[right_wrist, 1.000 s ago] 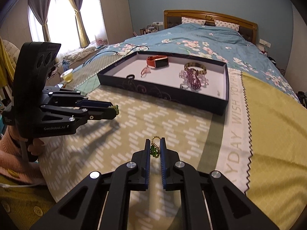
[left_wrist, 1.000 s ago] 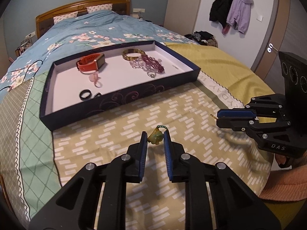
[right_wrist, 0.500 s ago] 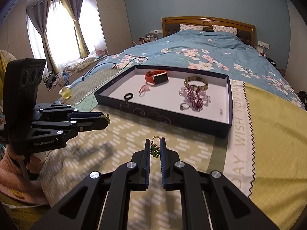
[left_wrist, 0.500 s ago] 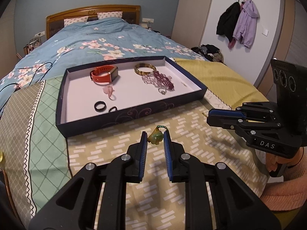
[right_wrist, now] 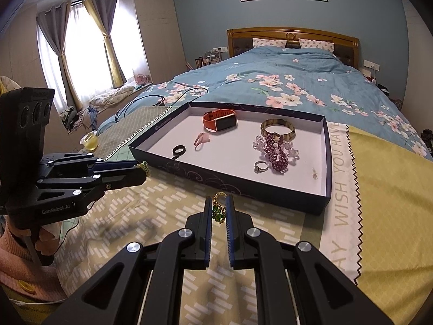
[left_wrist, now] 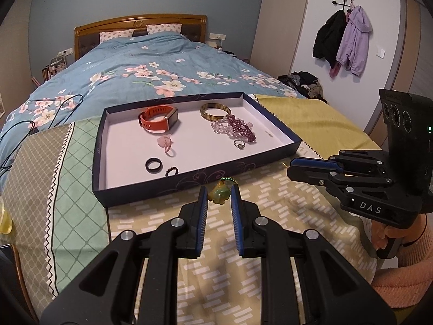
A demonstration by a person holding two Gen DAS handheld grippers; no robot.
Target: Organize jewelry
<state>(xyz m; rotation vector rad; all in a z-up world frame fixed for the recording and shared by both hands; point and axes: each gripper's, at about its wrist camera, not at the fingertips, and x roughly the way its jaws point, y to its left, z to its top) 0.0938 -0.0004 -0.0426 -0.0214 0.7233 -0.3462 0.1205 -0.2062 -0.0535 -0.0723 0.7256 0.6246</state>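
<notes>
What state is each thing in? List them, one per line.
left gripper: shut on the jade pendant, held above the bedspread.
right gripper: shut on the green bead charm.
box tray: open, no lid.
orange watch: strap closed, on its side in the tray.
purple bead bracelet: heaped beside the bangle.

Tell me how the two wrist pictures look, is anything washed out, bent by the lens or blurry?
Right wrist view: the window is blown out white behind the curtains, and the blanket carries a soft gripper shadow. Left wrist view: even indoor light, no glare; the door frame bows from the fisheye and the corners go black. Both views: the tray stays sharp, with no motion blur.
</notes>
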